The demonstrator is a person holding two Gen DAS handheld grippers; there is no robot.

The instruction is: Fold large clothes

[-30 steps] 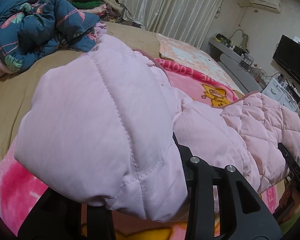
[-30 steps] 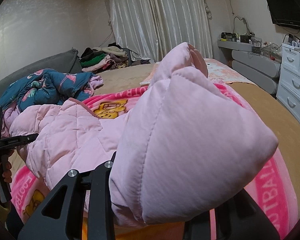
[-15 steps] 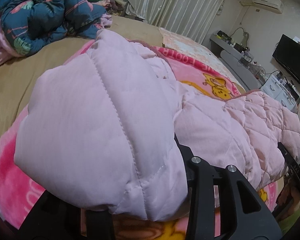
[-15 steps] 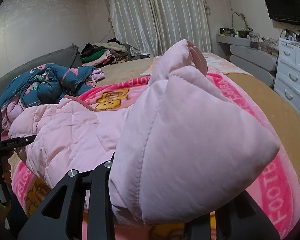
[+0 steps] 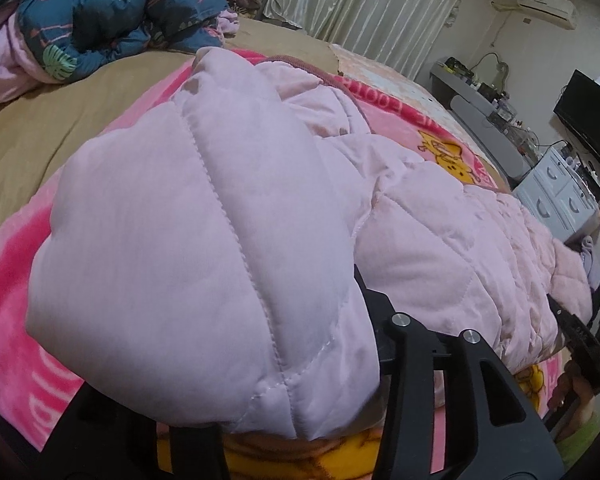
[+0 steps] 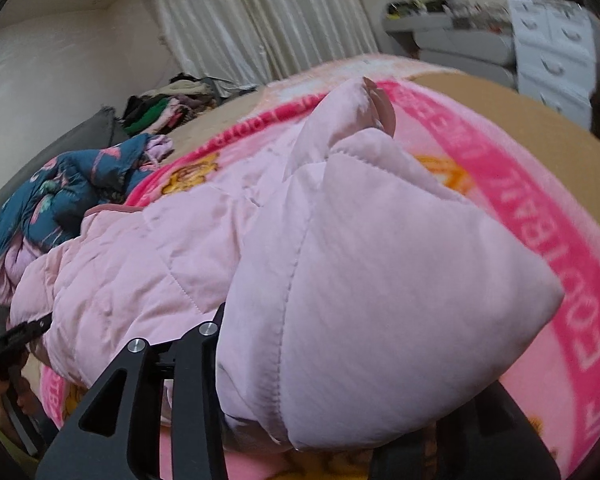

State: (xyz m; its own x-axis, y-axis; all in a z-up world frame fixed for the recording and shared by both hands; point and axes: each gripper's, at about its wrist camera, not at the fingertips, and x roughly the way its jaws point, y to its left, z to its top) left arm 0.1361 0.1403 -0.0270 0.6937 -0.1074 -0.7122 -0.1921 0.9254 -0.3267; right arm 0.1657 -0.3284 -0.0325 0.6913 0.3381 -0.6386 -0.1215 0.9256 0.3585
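Note:
A pale pink quilted jacket [image 5: 220,208] lies across a pink cartoon blanket [image 5: 8,264] on the bed. My left gripper [image 5: 300,392] is shut on one padded corner of the jacket, which bulges over its fingers and hides the tips. My right gripper [image 6: 320,408] is shut on the opposite corner of the jacket [image 6: 380,280], its fingertips also covered by the fabric. The quilted lining [image 6: 132,264] stretches between the two grippers. The right gripper shows at the right edge of the left wrist view [image 5: 580,344]; the left gripper shows at the left edge of the right wrist view [image 6: 16,336].
A dark blue floral duvet [image 5: 100,12] is bunched at the head of the bed. A pile of clothes [image 6: 164,108] lies by the curtains. A tan sheet [image 5: 40,128] surrounds the blanket. White drawers [image 6: 552,52], a grey shelf and a TV [image 5: 588,120] stand on the right.
Both grippers have moved forward and lower over the bed with the jacket corners still held. The right wrist view has tilted and swung left, with motion blur.

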